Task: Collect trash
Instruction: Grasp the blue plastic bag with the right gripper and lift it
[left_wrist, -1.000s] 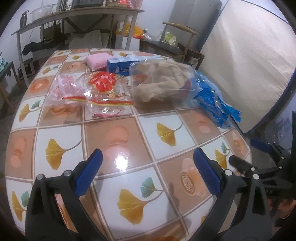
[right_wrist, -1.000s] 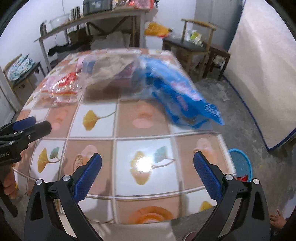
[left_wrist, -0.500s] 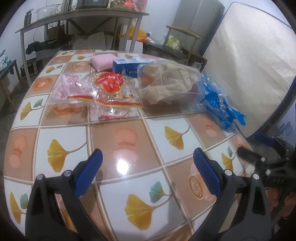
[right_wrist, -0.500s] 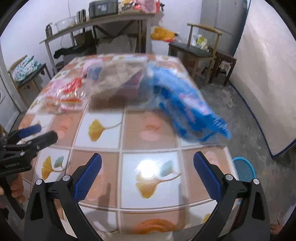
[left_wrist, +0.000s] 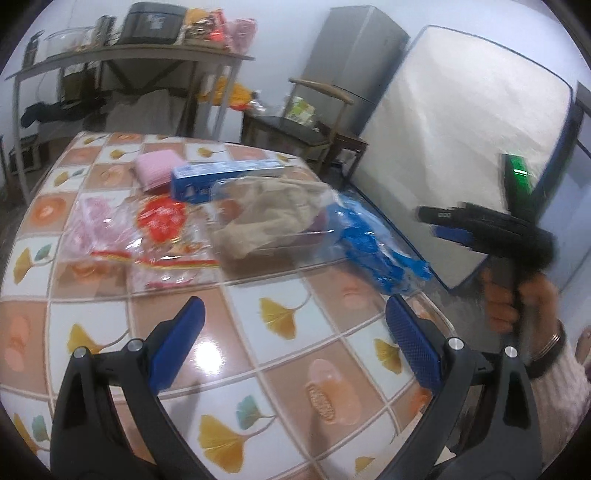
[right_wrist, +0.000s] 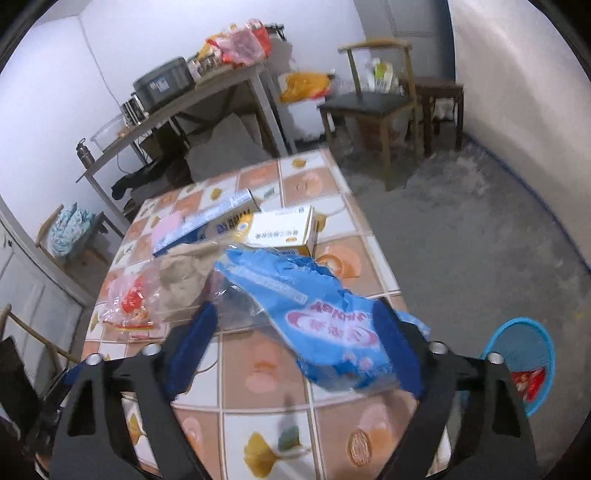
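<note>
Several pieces of trash are seen on the tiled counter: a blue bag, a clear bag of brown paper, a red-printed wrapper, a pink pack, a blue box and a white box. A blue bin stands on the floor beside the counter, and something red is already seen inside it, so a start appears to have been made; most of the work is judged to be left. The right hand-held gripper is brought over the near end of the blue bag, which lies between its spread fingers; the jaws have just been closing, but no pinch on the plastic is shown yet. The left hand-held gripper is held spread above bare tiles, with nothing between its fingers, well short of the pile. The blue bag is judged the piece in hand, to be gripped and carried to the bin, with the remaining items to follow.
</note>
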